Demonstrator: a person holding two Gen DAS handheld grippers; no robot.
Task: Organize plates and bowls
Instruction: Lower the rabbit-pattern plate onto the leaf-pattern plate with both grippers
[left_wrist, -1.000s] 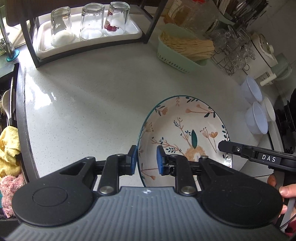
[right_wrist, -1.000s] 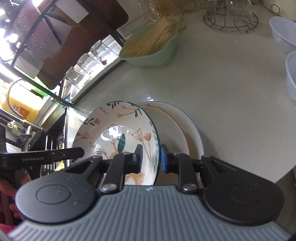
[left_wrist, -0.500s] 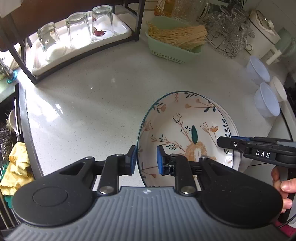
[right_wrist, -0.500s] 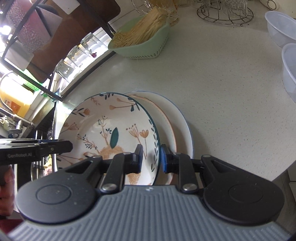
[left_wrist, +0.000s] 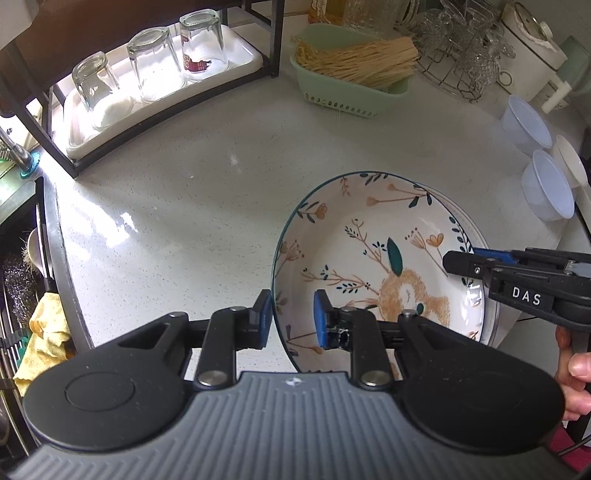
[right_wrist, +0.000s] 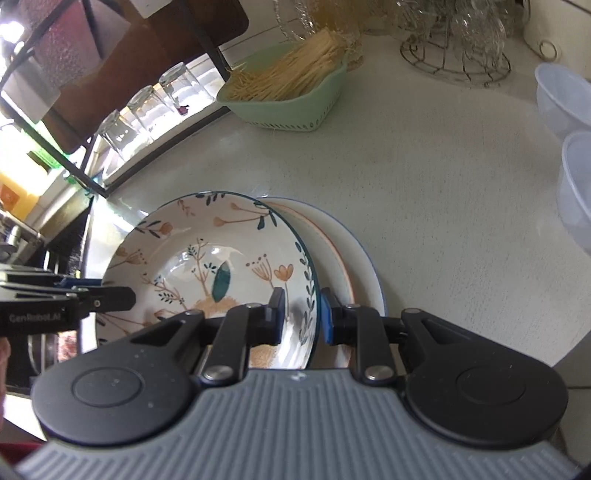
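A deep plate with a floral pattern is held by both grippers at opposite sides of its rim. My left gripper is shut on the near left rim, one pad inside and one outside. My right gripper is shut on the right rim; it shows in the left wrist view as a black finger. The left gripper's finger shows at the plate's far side in the right wrist view. The floral plate lies slightly tilted over a stack of white plates on the counter.
A green basket of chopsticks and a wire rack of glass cups stand at the back. Upturned glasses sit on a tray in a black rack. Clear plastic bowls are at right. The sink with a yellow cloth is at left.
The floral plate, held by both grippers, has tipped from steeply tilted to nearly flat and now covers more of the white plates. Both views have rolled a little.
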